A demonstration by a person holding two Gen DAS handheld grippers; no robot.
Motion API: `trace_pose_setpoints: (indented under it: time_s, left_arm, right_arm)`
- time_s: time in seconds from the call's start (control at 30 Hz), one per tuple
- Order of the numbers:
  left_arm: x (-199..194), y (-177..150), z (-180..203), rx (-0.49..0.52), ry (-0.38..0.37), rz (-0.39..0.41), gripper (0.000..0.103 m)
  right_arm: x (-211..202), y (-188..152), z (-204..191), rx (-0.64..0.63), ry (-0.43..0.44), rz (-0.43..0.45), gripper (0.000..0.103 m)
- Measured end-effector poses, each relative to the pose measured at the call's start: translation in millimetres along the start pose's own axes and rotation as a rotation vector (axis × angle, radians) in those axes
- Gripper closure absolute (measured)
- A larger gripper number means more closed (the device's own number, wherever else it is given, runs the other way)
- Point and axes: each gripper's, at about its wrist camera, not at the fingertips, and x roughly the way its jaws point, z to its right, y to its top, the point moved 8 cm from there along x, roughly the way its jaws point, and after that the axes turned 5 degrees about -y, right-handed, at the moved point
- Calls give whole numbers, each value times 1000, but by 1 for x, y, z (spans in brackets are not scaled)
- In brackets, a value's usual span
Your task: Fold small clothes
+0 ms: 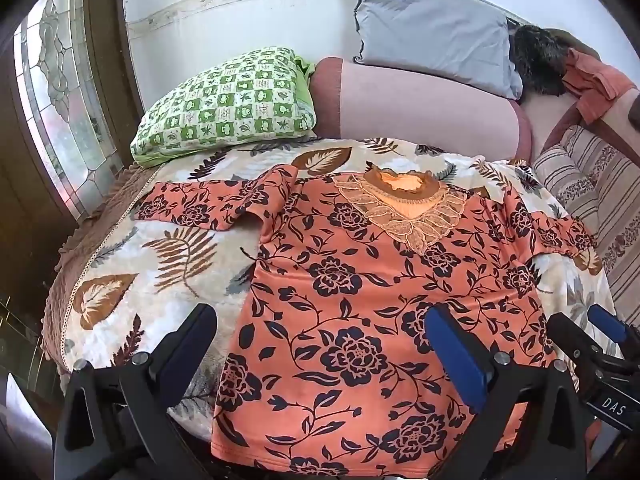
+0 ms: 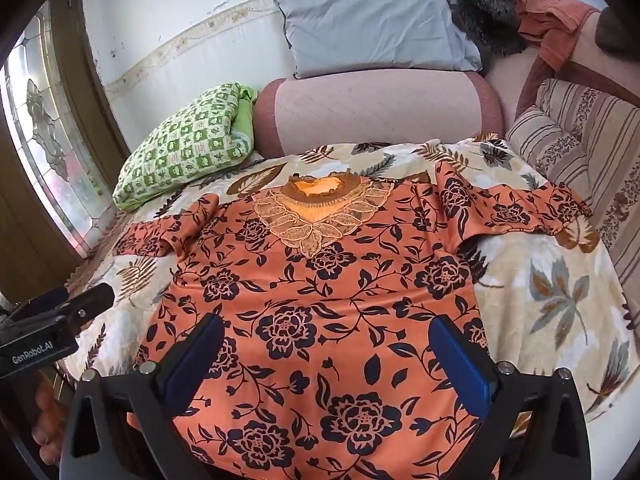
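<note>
An orange top with dark flower print (image 1: 352, 304) lies flat, front up, on a leaf-patterned blanket (image 1: 132, 272), both sleeves spread out, lace collar (image 1: 404, 208) at the far end. My left gripper (image 1: 320, 320) is open and empty above the top's lower left hem. My right gripper (image 2: 326, 332) is open and empty above the lower middle of the top (image 2: 320, 300). The right gripper's fingers (image 1: 576, 340) show at the right edge of the left wrist view; the left gripper's fingers (image 2: 80, 304) show at the left edge of the right wrist view.
A green checked pillow (image 1: 228, 104) lies at the far left of the bed. A pink bolster (image 1: 420, 108) and grey pillow (image 1: 432, 28) lie behind. A striped cushion (image 2: 580, 148) is on the right. A glass door (image 1: 60, 100) stands left.
</note>
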Motion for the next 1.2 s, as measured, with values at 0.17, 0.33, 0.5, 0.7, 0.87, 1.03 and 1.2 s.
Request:
trace_pose_setpoints:
  time_s: [0.17, 0.33, 0.5, 0.7, 0.87, 1.03, 1.2]
  left_arm:
    - [0, 0, 0, -3, -1, 3, 0]
    - [0, 0, 0, -3, 0, 7, 0]
    - [-1, 0, 0, -2, -1, 9, 0]
    - [-2, 0, 1, 1, -4, 11, 0]
    - [-3, 1, 2, 1, -4, 13, 0]
    - [-3, 0, 2, 1, -3, 14, 0]
    - [-3, 1, 2, 2, -3, 12, 0]
  right_arm:
    - [-1, 1, -1, -5, -3, 2, 0]
    - [-3, 2, -1, -2, -4, 3, 0]
    - [-6, 5, 0, -2, -10, 14, 0]
    - [-7, 5, 1, 0, -13, 19, 0]
    - [-6, 5, 0, 0, -11, 17, 0]
    - [-7, 5, 0, -2, -13, 18, 0]
    - [-7, 6, 1, -3, -15, 18, 0]
